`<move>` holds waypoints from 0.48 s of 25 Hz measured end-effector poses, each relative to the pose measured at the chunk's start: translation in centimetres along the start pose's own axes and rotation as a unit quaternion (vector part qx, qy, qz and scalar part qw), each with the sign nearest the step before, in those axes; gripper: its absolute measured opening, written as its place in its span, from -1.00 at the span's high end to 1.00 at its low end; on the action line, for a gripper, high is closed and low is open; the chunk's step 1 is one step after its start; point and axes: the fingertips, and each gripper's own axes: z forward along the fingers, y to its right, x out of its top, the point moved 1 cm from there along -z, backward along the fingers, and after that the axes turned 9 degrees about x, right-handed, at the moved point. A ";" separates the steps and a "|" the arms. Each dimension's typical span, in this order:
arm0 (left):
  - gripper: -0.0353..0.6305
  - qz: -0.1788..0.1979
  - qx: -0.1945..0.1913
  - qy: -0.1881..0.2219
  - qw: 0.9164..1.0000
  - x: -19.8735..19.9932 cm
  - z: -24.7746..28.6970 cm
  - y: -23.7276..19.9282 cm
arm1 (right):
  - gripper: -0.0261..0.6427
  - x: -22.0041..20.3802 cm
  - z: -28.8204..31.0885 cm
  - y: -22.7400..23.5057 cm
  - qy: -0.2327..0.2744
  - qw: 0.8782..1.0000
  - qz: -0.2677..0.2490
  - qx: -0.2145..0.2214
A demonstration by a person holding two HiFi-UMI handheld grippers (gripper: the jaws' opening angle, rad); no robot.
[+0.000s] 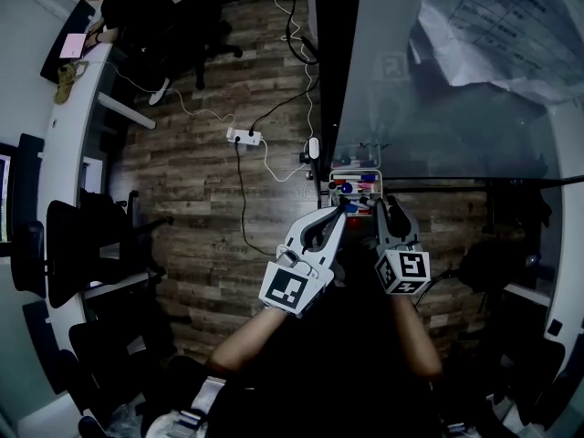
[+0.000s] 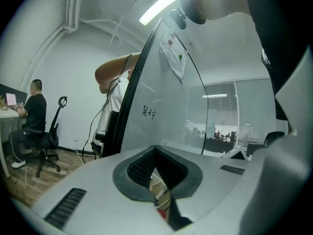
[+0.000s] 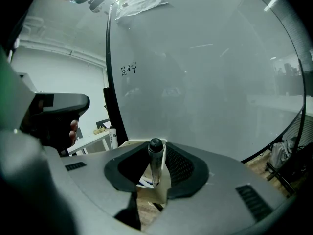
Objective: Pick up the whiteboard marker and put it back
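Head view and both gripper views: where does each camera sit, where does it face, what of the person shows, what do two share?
Head view: on the person's head, facing steeply down at the floor and marker tray; shows both forearms, left gripper, right gripper.
Left gripper view: on that gripper, level along its jaws, past the whiteboard edge.
Right gripper view: on that gripper, facing the whiteboard; whiteboard marker between its jaws.
Shared: both gripper views show the whiteboard's handwriting.

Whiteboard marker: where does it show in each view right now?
Head view: too small to pick out, by the right gripper.
Left gripper view: cannot be made out.
Right gripper view: whiteboard marker upright between the jaws, lower centre.
Shared landmark: the whiteboard, in all three.
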 end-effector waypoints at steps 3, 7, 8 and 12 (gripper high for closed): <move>0.87 0.002 -0.001 0.001 1.000 0.1 -0.2 0.0 | 0.64 0.1 -0.1 -0.1 0.004 1.000 0.001 -0.001; 0.87 0.001 -0.001 0.003 1.000 0.3 -0.2 0.0 | 0.63 0.4 -0.1 -0.1 0.008 1.000 0.000 -0.002; 0.87 0.001 -0.001 0.003 1.000 0.3 -0.2 0.0 | 0.63 0.5 -0.1 -0.1 0.009 1.000 -0.001 -0.002; 0.87 0.000 -0.002 0.002 1.000 0.2 -0.3 0.0 | 0.63 0.7 -0.3 -0.1 0.011 1.000 -0.003 -0.003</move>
